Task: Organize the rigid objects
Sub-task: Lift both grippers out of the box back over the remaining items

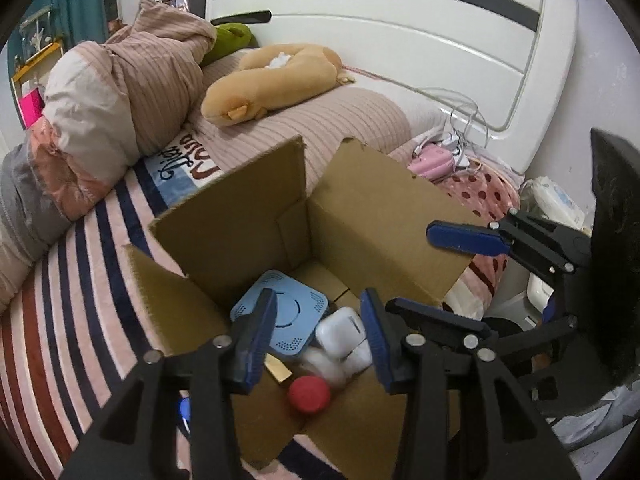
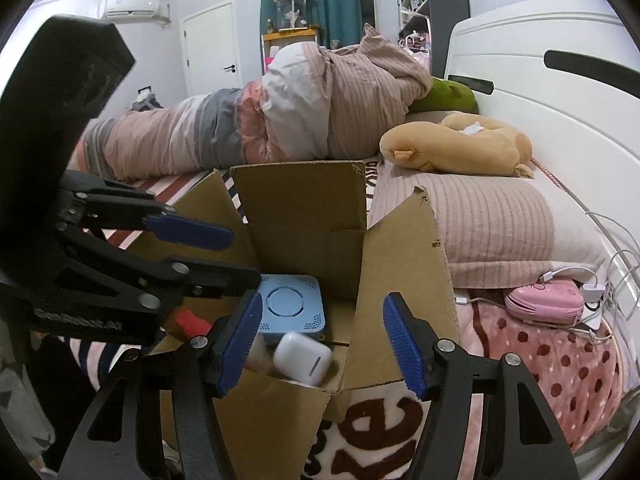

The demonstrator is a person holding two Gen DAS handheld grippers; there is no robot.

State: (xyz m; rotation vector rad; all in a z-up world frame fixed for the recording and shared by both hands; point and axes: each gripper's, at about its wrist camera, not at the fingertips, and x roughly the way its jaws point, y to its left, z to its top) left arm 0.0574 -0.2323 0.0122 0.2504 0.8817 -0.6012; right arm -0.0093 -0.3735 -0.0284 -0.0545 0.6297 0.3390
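Cardboard box [image 1: 360,216] stands open on the bed in the middle of both views, its flaps raised. Inside, low in the frame, we see a light blue square device [image 1: 280,312] lying flat on the bottom, a white earbud case [image 1: 342,334] just beside it toward the lower right, and a red ball [image 1: 309,395] below them near the front wall of the box. A small tan block [image 1: 278,368] sits left of the ball, partly hidden by a finger.

Our left gripper [image 1: 318,340] hangs over the box mouth with its blue-padded fingers [image 1: 256,344] spread apart and nothing between them. Our right gripper [image 2: 320,344] hovers at the near corner of the box, also spread wide and holding nothing; in the left wrist view it shows at the right edge of the frame.

Around the box, the striped blanket [image 1: 72,280] covers the bed at lower left. A bundled pink quilt [image 1: 120,92] fills the upper left, a tan plush toy [image 1: 272,80] lies on the pillow [image 1: 340,120] at upper centre, and a pink case [image 2: 544,300] with white cables rests at the right of the right wrist view. The white headboard [image 1: 440,32] spans the top right.
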